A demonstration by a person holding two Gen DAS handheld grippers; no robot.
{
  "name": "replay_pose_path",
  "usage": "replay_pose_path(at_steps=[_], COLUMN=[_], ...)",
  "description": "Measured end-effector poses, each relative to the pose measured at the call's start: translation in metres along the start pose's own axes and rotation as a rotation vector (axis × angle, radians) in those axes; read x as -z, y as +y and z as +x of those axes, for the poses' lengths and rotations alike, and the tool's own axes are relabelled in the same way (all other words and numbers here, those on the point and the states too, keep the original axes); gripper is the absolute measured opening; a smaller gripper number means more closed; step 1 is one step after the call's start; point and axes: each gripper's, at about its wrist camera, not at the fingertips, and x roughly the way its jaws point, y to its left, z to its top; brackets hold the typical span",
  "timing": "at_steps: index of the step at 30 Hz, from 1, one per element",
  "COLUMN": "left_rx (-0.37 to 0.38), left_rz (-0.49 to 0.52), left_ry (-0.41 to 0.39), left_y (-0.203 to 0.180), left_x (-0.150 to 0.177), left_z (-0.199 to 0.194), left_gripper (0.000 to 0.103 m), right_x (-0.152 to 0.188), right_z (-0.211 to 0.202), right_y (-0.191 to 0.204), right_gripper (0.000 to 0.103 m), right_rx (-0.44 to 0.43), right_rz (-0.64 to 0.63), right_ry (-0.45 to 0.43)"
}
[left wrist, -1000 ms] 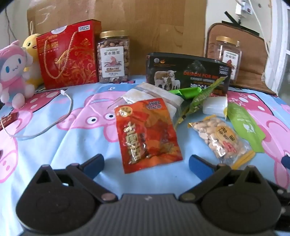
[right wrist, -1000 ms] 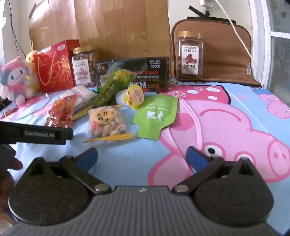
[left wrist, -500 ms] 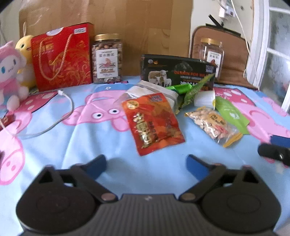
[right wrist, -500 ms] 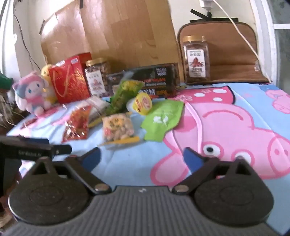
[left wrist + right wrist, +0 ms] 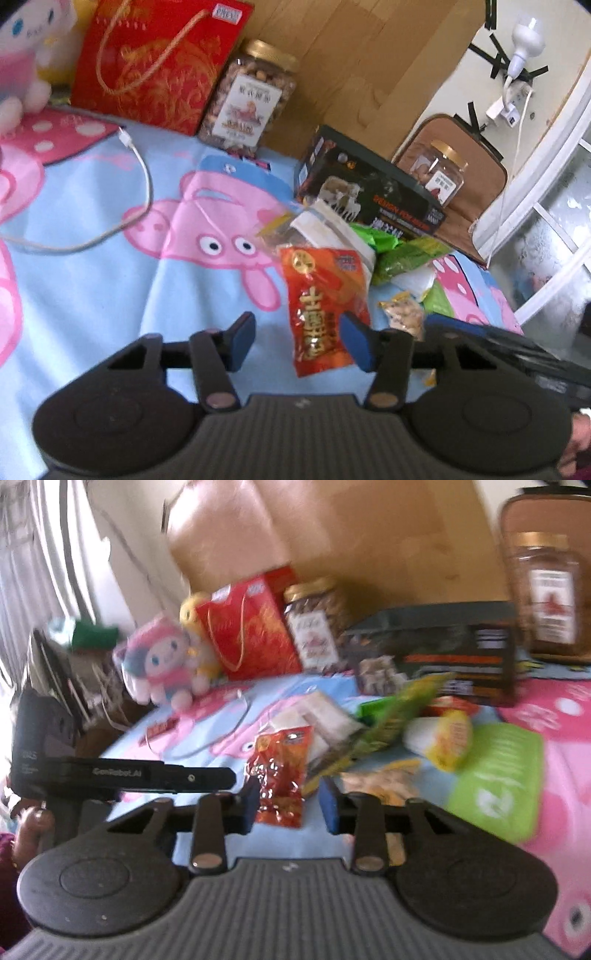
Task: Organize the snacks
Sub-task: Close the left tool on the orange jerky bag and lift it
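Observation:
A pile of snack packs lies on the pig-print cloth (image 5: 110, 291). An orange-red packet (image 5: 321, 302) is nearest, also in the right wrist view (image 5: 282, 771). Behind it lie a white pack (image 5: 332, 229), green packs (image 5: 402, 254), a peanut bag (image 5: 404, 317), a yellow-lidded cup (image 5: 448, 738) and a light green pouch (image 5: 502, 779). My left gripper (image 5: 297, 338) is open, its right finger at the packet's edge. My right gripper (image 5: 290, 805) is open, half closed, with the red packet's near end between its fingers. It also shows as a dark bar in the left wrist view (image 5: 517, 347).
At the back stand a red gift bag (image 5: 155, 62), two nut jars (image 5: 255, 99) (image 5: 439, 173), a black box (image 5: 373, 192), plush toys (image 5: 162, 661) and a brown cushion (image 5: 472, 155). A white cable (image 5: 140, 206) lies on the left. A window (image 5: 554, 229) is right.
Both grippers have moved in toward the orange-red packet and tilted. Both pairs of fingers have narrowed. The right wrist view is now blurred by motion.

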Motion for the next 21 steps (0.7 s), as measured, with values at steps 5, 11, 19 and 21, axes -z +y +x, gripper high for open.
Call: replay_pose_path(at_steps=[5, 11, 19, 21], left_rx=[0.043, 0.041, 0.084, 0.112], left_rz=[0.027, 0.009, 0.145, 0.194], left_ry=[0.01, -0.003, -0.115, -0.13], left_y=[-0.002, -0.001, -0.055, -0.073], left_x=[0.003, 0.006, -0.066, -0.101], left_z=[0.015, 0.007, 0.005, 0.03], left_gripper=[0.038, 0.024, 0.025, 0.026], right_x=[-0.002, 0.002, -0.044, -0.066], right_z=[0.048, 0.038, -0.001, 0.0], right_y=[0.006, 0.008, -0.005, -0.015], right_gripper=[0.029, 0.017, 0.014, 0.014], right_rx=[0.006, -0.052, -0.056, 0.0], right_rz=[-0.036, -0.026, -0.015, -0.038], right_ry=[0.142, 0.128, -0.056, -0.111])
